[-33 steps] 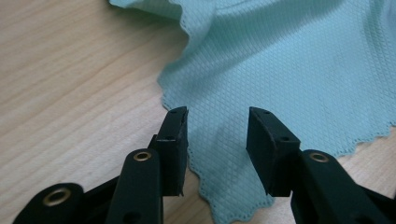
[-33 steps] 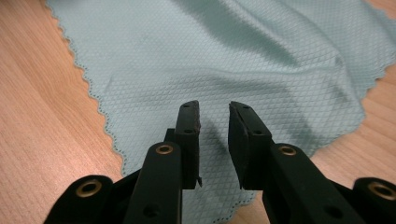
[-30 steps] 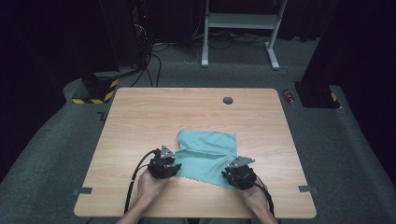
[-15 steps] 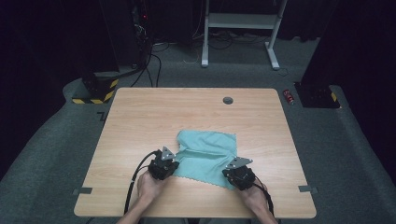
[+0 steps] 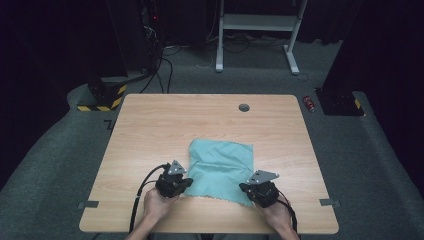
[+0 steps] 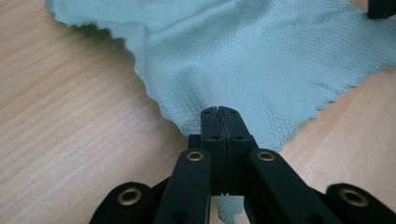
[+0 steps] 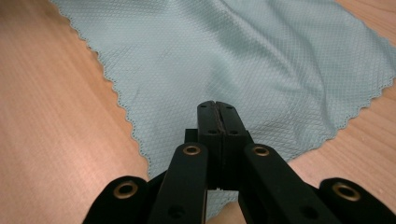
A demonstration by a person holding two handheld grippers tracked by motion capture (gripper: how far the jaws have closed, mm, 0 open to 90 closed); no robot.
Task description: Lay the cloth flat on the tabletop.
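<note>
High view: left tongs [image 5: 186, 184] and right tongs [image 5: 245, 188] each clenched on a near corner of cloth [image 5: 220, 165], lower centre of tabletop [image 5: 150, 130].

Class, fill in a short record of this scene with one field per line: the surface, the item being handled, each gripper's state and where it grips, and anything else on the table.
surface: wooden table
item: teal cloth with zigzag edges, lying mostly flat
left gripper: jaws shut on the cloth's near left corner
right gripper: jaws shut on the cloth's near right corner
cloth state: slightly rumpled near the left gripper's corner
other: round grommet hole near the table's far edge
floor: small red object beside the far right table corner
</note>
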